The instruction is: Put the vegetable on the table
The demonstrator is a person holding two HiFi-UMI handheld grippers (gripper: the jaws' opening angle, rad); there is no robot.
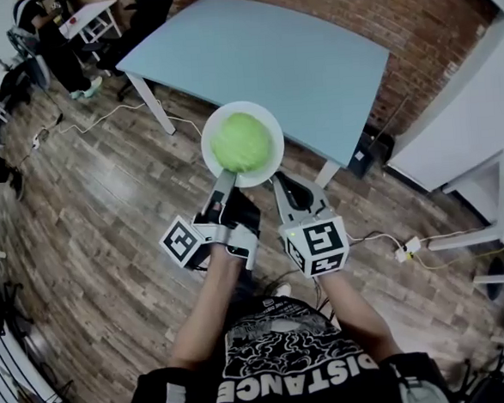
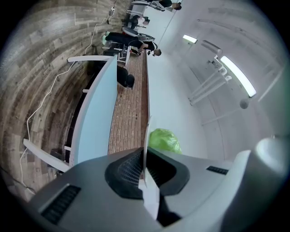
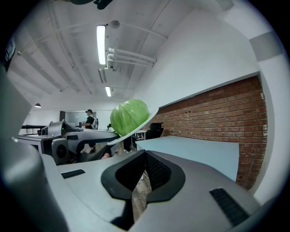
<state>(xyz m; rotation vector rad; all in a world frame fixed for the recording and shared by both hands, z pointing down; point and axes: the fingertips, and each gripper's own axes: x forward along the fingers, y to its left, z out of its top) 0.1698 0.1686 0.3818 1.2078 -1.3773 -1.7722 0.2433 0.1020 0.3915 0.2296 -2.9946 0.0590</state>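
Here, the left gripper [image 1: 225, 183] has its jaws clamped on a white plate [image 1: 255, 180] bearing a cabbage [image 1: 242, 142], near the blue desk [image 1: 311, 54]. The right gripper [image 1: 282, 182] has its jaws together, empty.

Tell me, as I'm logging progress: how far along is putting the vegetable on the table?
Done: the vegetable sits on a white plate that is held in the air. In hand: the left gripper clamps the plate's rim, while the right gripper is shut and empty beside it. Left: the plate hangs at the blue table's near edge, so setting it down remains.
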